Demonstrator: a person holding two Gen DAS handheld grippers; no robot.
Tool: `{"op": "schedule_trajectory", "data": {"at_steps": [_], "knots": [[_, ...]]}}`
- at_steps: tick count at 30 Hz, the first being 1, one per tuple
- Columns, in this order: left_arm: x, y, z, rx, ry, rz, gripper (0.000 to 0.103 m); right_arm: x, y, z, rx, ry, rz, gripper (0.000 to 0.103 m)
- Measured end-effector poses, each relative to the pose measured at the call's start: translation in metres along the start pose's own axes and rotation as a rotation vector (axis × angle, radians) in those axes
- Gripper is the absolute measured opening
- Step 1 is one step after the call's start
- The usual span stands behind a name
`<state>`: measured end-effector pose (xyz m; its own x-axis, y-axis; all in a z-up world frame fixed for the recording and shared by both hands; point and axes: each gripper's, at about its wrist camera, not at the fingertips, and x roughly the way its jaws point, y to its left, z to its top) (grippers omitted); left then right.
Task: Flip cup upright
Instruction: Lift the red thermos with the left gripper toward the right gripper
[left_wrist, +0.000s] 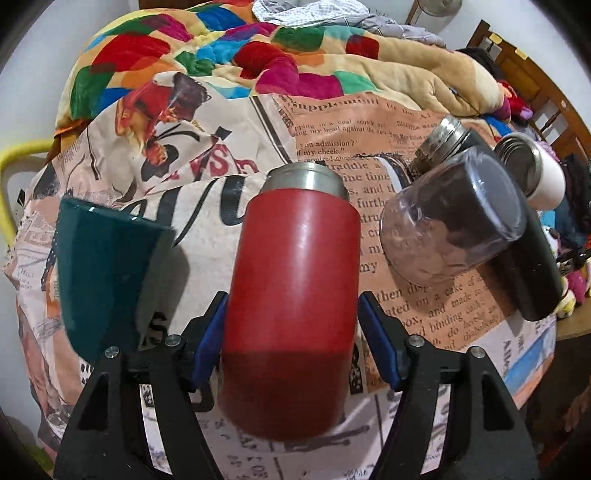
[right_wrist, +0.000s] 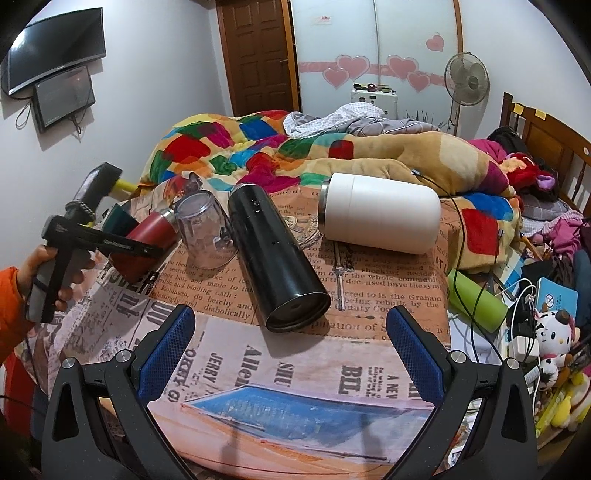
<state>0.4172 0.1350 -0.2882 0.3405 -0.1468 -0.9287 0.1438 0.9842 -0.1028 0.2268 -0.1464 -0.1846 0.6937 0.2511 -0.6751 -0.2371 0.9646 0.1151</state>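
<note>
A red cup (left_wrist: 295, 291) with a steel rim lies tilted between the blue pads of my left gripper (left_wrist: 291, 325), rim pointing away. The pads press its sides, so the gripper is shut on it. In the right wrist view the same red cup (right_wrist: 147, 240) shows at the left, held by the left gripper (right_wrist: 122, 247) in a hand. My right gripper (right_wrist: 291, 354) is open and empty above the newspaper-print tablecloth (right_wrist: 295, 369). A black flask (right_wrist: 273, 254) and a white cup (right_wrist: 380, 218) lie on their sides ahead of it.
A teal mug (left_wrist: 103, 273) stands mouth-down left of the red cup. A clear glass (left_wrist: 454, 221) stands mouth-down to its right, also in the right wrist view (right_wrist: 207, 232). A green bottle (right_wrist: 476, 299), cables and toys crowd the right edge. A quilted bed lies behind.
</note>
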Motion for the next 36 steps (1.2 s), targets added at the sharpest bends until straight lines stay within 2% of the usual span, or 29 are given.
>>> {"op": "schedule_trajectory", "data": {"at_steps": [4, 5, 8, 15, 21, 28, 36], "knots": [[0.006, -0.002, 0.001, 0.005, -0.022, 0.041, 0.068, 0.001, 0.000, -0.001, 0.000, 0.008, -0.006, 0.103], [0.006, -0.001, 0.001, 0.001, -0.028, 0.053, 0.064, 0.001, 0.000, -0.001, 0.000, 0.009, -0.007, 0.103], [0.003, 0.003, -0.003, -0.024, -0.039, 0.053, 0.062, -0.001, 0.000, -0.001, 0.000, 0.008, -0.008, 0.103], [-0.017, -0.013, -0.031, -0.012, -0.088, 0.103, 0.061, -0.011, 0.006, 0.002, -0.012, -0.011, -0.005, 0.103], [-0.066, -0.034, -0.052, 0.007, -0.166, 0.103, 0.061, -0.026, 0.014, 0.003, -0.041, -0.033, -0.003, 0.103], [-0.127, -0.067, -0.066, 0.073, -0.271, 0.133, 0.061, -0.054, 0.019, 0.003, -0.054, -0.078, 0.007, 0.103], [-0.177, -0.113, -0.080, 0.130, -0.344, 0.082, 0.061, -0.086, 0.014, 0.003, -0.053, -0.133, -0.001, 0.103]]}}
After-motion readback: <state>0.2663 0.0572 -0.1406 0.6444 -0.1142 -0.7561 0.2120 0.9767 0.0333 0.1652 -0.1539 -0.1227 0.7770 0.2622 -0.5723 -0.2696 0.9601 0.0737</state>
